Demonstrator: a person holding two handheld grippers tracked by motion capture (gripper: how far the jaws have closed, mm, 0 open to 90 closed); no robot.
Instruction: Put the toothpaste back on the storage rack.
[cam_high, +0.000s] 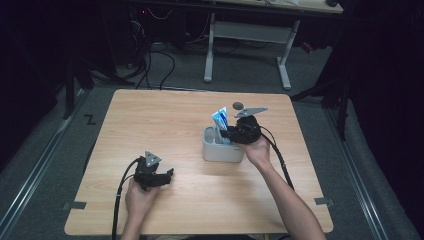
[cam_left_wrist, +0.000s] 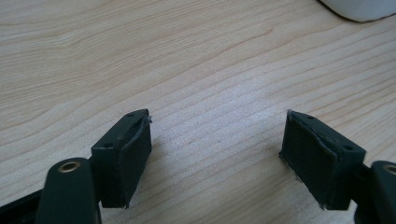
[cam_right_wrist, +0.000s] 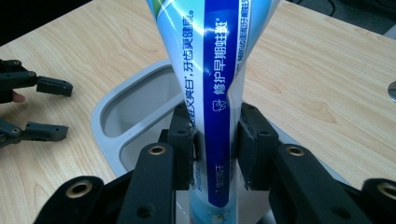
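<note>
Blue and white, the soft plastic toothpaste tube (cam_right_wrist: 219, 93) stood upright with its bottom end down in the pale grey plastic holder with two pockets (cam_high: 222, 147), which sat near the middle of the light wooden table (cam_high: 150, 120). The right gripper (cam_right_wrist: 215, 144) pinched the tube, one black pad on each side of its lower part, just above the holder's rim. It looked like the tube was in the pocket nearer that gripper, but the bottom of the tube was hidden, so it was hard to be sure. The left gripper (cam_left_wrist: 217, 154) hung low over bare wood, well apart from the holder, with its jaws spread wide and nothing between them. Things could go wrong from here. The tube was soft and smooth, so a loose pinch could let it slip and tip over against the rim. A pinch that was too hard could squash it. The holder looked light, and nothing held it still, so a push or pull to the side could slide it or knock it over. A small dark round thing (cam_high: 238, 105) lay on the table behind the holder, out of the way.
</note>
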